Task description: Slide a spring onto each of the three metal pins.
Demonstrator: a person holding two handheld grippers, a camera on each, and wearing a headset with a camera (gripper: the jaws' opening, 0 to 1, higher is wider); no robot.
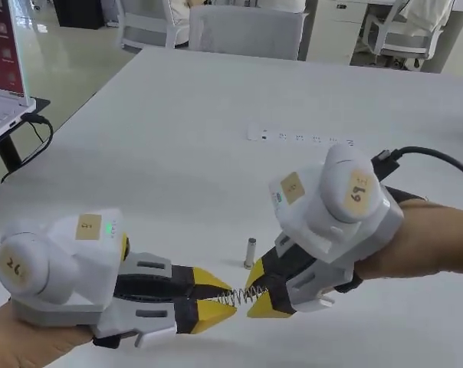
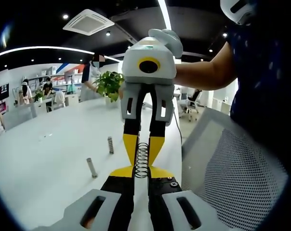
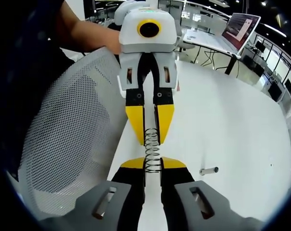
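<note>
The white table (image 1: 178, 138) carries the work, with a power strip (image 1: 300, 138) lying well back on it. Over its near edge the left gripper (image 1: 216, 297) and the right gripper (image 1: 258, 295) meet nose to nose. Each has its jaws drawn in nearly closed on one end of the same spring (image 1: 235, 295), which hangs in the air between the yellow tips, clear of the table.

Two pins stand upright in the left gripper view, a near pin (image 2: 91, 167) and a far pin (image 2: 110, 144), both apart from the grippers.

The spring looks light, thin-wired and springy along its length (it will likely bow or shoot out if squeezed across the coils). The safer hold is probably on the last turns at one end, leaving the other end's mouth free to go over a pin. With both ends clamped, neither mouth is open now, so one gripper would have to let go first.

Each jaw covers the coil ends, so how deep they sit is hidden. The far pin looks ribbed, perhaps already wearing a spring, but it is too small to tell.
</note>
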